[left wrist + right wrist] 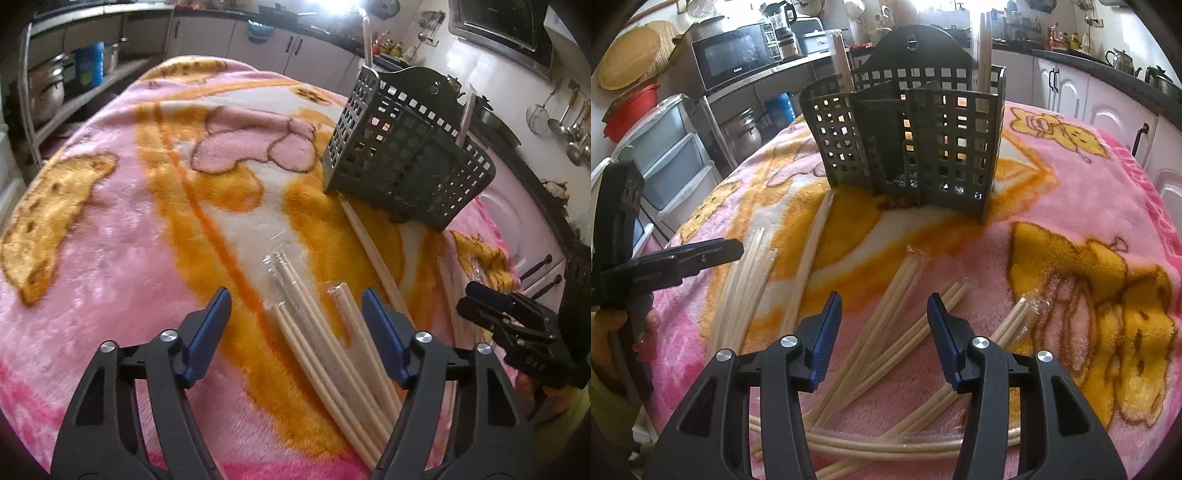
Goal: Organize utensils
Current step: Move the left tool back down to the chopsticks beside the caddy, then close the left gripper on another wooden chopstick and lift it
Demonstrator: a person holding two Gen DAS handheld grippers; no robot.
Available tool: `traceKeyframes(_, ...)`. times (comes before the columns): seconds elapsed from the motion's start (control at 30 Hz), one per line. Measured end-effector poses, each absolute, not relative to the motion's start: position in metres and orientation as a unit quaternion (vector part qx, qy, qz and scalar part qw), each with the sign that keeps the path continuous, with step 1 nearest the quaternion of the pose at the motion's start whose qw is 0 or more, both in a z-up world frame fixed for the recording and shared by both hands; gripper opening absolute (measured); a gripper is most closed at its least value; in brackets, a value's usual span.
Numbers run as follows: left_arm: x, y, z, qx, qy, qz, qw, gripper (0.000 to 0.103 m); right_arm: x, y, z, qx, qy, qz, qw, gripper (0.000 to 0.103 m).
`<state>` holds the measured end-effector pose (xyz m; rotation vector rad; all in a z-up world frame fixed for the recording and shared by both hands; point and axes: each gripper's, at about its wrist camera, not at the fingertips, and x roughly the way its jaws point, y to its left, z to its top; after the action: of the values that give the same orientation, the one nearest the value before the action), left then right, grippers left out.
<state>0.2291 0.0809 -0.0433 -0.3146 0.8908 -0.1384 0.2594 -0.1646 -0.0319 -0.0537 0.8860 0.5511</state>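
Pink fleece blanket (122, 229) covers the kitchen table.

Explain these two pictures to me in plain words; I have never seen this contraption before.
No robot here: a person holds a two-finger gripper in each hand, each with a camera looking along its fingers. One picture is from the left gripper, the other from the right gripper; each also shows the other at its edge. Both are open and hold nothing. Below them, on a pink and orange blanket, lie packs of pale chopsticks, some in clear wrap. Behind stands a dark perforated utensil holder with a few sticks already upright in it. A kitchen surrounds it.
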Motion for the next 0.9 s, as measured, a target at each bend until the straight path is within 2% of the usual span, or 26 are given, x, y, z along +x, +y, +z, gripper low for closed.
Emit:
traceKeyframes(0.6, 0.27, 0.086, -0.051, -0.153, 0.448, -0.064, 0.878, 0.042, 0.294, -0.153, -0.043, -0.034, 0.451, 0.269, 0.85, 0.046)
traceKeyframes(0.67, 0.274, 0.084, -0.051, -0.144, 0.449, -0.061, 0.88, 0.038, 0.297, -0.151, -0.044, -0.036, 0.454, 0.268, 0.849, 0.046)
traceKeyframes(0.83, 0.28, 0.085, -0.05, -0.132, 0.449, -0.052, 0.882, 0.013, 0.304, -0.147, -0.046, -0.037, 0.459, 0.265, 0.847, 0.045)
traceKeyframes(0.9, 0.281, 0.089, -0.051, -0.14, 0.449, -0.052, 0.881, 0.008, 0.309, -0.145, -0.046, -0.038, 0.463, 0.26, 0.846, 0.041)
